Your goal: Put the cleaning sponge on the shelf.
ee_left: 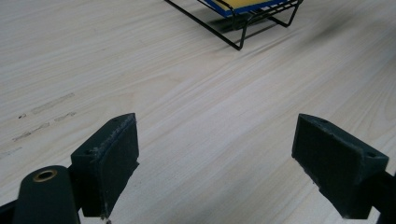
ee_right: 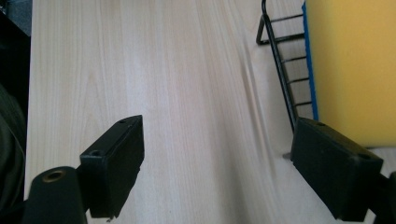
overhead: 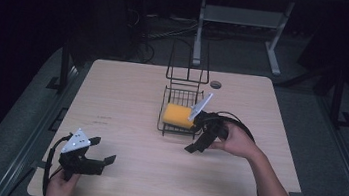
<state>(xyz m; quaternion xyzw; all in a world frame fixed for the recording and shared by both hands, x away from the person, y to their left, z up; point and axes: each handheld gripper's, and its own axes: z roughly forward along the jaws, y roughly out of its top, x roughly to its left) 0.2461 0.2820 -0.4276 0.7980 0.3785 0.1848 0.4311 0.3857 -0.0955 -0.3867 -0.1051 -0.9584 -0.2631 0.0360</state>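
High view looks forward and down over the whole tabletop [overhead: 127,97]. Both gripper views sit low, close above the wood, looking past their fingers [ee_left: 109,163]; all three share the wire rack [overhead: 182,101].

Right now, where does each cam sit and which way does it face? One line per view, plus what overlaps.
High view: above the person's side, looking forward and down on the wooden table; both forearms, left gripper and right gripper show.
Left gripper view: rides the left gripper, looking low across the table toward the wire rack; its open jaws show.
Right gripper view: rides the right gripper, looking down beside the rack at the yellow sponge; open jaws show.
Shared: all three show rack, sponge and table.
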